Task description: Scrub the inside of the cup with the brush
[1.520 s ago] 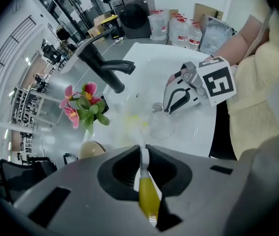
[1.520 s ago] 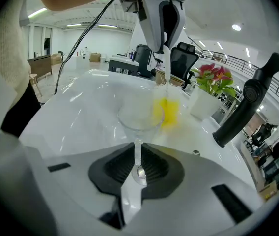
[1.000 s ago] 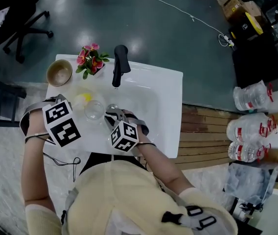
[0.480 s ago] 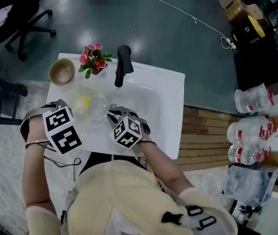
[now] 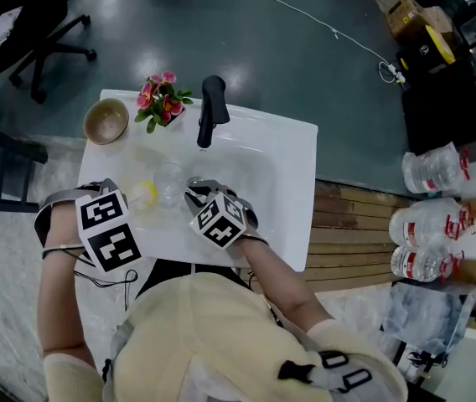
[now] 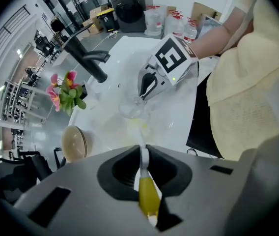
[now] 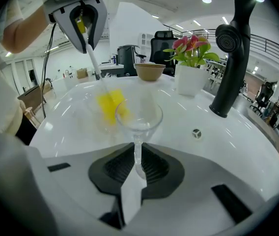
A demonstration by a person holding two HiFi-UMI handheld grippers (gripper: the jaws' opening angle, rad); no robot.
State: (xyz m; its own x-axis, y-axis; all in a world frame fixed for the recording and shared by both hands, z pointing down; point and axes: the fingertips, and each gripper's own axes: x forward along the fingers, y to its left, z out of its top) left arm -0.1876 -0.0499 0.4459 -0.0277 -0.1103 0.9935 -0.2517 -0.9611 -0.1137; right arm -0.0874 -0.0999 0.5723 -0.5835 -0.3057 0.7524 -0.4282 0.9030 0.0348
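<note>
A clear stemmed glass cup [image 7: 138, 116] is held over the white sink [image 5: 250, 170], and my right gripper [image 7: 137, 157] is shut on its stem. In the head view the cup [image 5: 169, 179] sits just ahead of the right gripper [image 5: 193, 193]. My left gripper [image 6: 143, 154] is shut on the brush's handle [image 6: 148, 198]. The yellow brush head [image 7: 111, 106] hangs just beside the cup's left rim, outside the bowl. From above, the brush head [image 5: 143, 193] lies left of the cup, in front of the left gripper [image 5: 126, 208].
A black faucet [image 5: 211, 107] stands at the sink's far edge, with a pot of pink flowers [image 5: 161, 99] and a tan bowl [image 5: 106, 121] to its left. Water bottles [image 5: 429, 224] lie on the floor at the right. An office chair [image 5: 20, 15] stands far left.
The brush head has drawn back toward me and now sits beside the cup's left rim. The cup has shifted slightly away and to the right. Both grippers stay shut.
</note>
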